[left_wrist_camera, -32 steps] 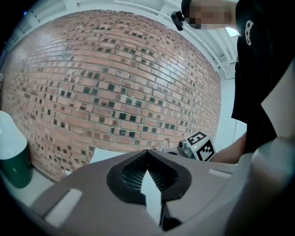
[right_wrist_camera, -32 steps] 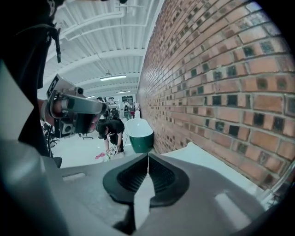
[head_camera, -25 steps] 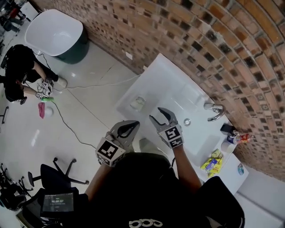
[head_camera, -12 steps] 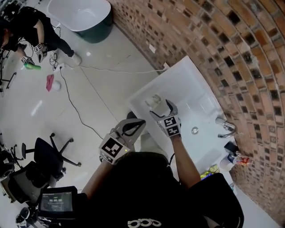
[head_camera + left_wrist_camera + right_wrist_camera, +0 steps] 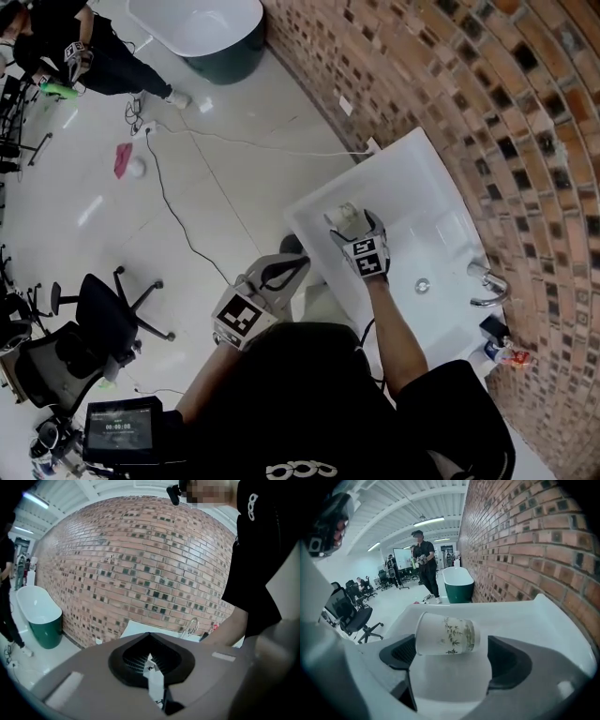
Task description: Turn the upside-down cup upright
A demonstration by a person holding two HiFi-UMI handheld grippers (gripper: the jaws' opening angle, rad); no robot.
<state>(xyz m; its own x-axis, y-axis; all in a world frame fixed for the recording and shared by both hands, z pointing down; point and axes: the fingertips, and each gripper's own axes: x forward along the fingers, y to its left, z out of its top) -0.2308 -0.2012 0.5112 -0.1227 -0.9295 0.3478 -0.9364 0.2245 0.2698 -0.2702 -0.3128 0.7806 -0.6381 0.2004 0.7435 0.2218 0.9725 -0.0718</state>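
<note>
The cup (image 5: 446, 639) sits on the left end of the washbasin (image 5: 412, 178), between the jaws of the right gripper (image 5: 353, 221), which have just been opening. The tap (image 5: 487, 286) is at the basin's right, by the brick wall (image 5: 450, 84). The left gripper (image 5: 292, 266) hangs just near of the basin. A bathtub (image 5: 202, 23) stands far left.

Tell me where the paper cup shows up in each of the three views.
Head view: cup just above centre, at the sink's left end.
Left gripper view: not in it.
Right gripper view: cup dead centre, on the sink.
Shared landmark: the brick wall behind the sink, in all three.
</note>
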